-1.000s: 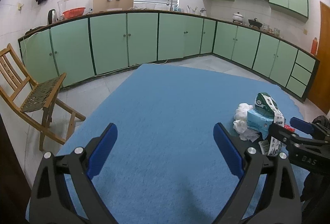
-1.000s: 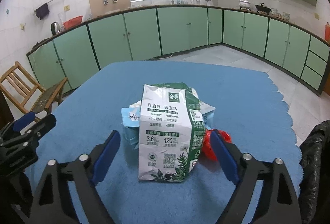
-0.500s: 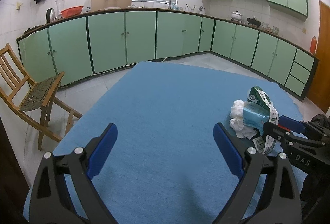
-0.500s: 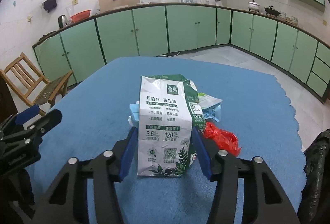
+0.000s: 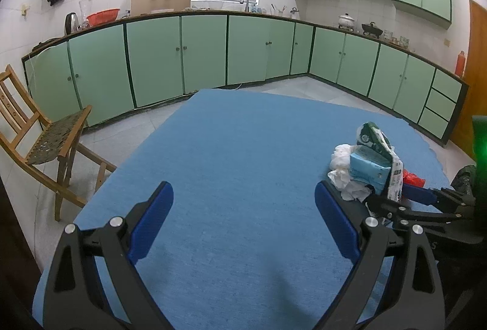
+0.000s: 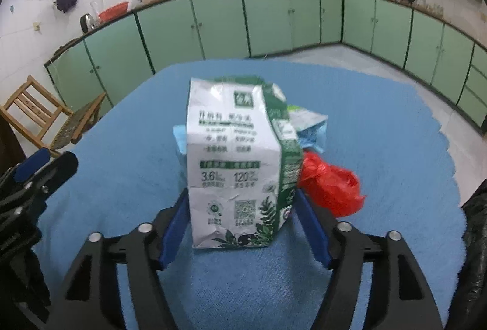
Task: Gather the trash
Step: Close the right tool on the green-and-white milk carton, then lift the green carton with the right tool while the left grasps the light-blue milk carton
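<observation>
A green and white milk carton (image 6: 234, 162) stands upright on the blue table (image 5: 243, 141) in front of a small trash pile. My right gripper (image 6: 240, 191) has the carton between its blue pads, which touch both lower sides while the jaws are opening. The left wrist view shows the same grip from the side, with the right gripper (image 5: 395, 197) on the carton (image 5: 392, 175). Behind the carton lie a blue tissue pack (image 5: 368, 168), crumpled white tissue (image 5: 344, 175) and a red plastic bag (image 6: 328, 187). My left gripper (image 5: 243, 187) is open over bare cloth, left of the pile.
A black bag (image 6: 474, 238) shows at the table's right edge. A wooden chair (image 5: 39, 135) stands off the table's left side. Green cabinets (image 5: 207, 56) line the far walls. The scalloped table edge (image 6: 441, 129) runs behind and right of the pile.
My right jaws came in from wide apart to the sides of the carton, which now looks nearer and larger. The left gripper has stayed put and open.
</observation>
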A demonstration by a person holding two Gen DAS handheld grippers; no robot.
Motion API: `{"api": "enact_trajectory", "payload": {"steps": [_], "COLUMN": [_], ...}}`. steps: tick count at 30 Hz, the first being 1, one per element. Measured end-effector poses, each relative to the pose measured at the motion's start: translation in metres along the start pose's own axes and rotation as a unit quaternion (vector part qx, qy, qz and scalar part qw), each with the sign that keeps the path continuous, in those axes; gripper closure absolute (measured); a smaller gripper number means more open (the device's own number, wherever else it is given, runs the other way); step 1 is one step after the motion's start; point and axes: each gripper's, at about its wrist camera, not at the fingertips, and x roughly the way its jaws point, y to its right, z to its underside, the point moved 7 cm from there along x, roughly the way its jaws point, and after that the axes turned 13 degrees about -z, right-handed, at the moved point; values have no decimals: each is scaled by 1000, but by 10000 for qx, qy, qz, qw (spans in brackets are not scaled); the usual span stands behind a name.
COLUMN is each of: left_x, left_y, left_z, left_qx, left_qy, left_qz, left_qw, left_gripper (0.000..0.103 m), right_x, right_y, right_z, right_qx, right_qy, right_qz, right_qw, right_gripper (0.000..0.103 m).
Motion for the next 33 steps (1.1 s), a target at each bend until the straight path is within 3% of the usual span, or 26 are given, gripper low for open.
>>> {"api": "enact_trajectory", "payload": {"steps": [5, 7, 8, 12, 18, 21, 25, 29, 33], "left_x": [-1, -2, -2, -5, -12, -15, -16, -16, -16], "left_y": [1, 3, 4, 12, 33, 42, 47, 47, 50], "left_z": [0, 0, 0, 1, 4, 4, 4, 3, 1], "left_qx": [27, 35, 35, 61, 149, 183, 217, 250, 237], "left_qy": [14, 15, 14, 20, 25, 37, 38, 49, 77], "left_qz": [8, 23, 33, 100, 245, 290, 309, 316, 390], "left_qw": [10000, 10000, 10000, 9999, 9996, 9994, 9993, 9992, 9989], "left_gripper": [12, 12, 12, 12, 12, 12, 12, 12, 12], "right_x": [-8, -14, -19, -37, -58, -58, -54, -53, -65], "right_y": [-1, -2, -2, 3, 22, 29, 34, 32, 33], "right_z": [2, 4, 6, 10, 21, 19, 9, 0, 0], "right_qx": [-9, -28, -48, 44, 356, 372, 402, 344, 353], "right_qy": [94, 154, 194, 240, 338, 314, 397, 430, 559], "right_qz": [-144, -177, -205, -316, -307, -128, -121, -276, -316], "right_qw": [9999, 9997, 9996, 9992, 9983, 9987, 9983, 9981, 9973], "right_gripper": [40, 60, 77, 91, 93, 83, 79, 97, 98]}}
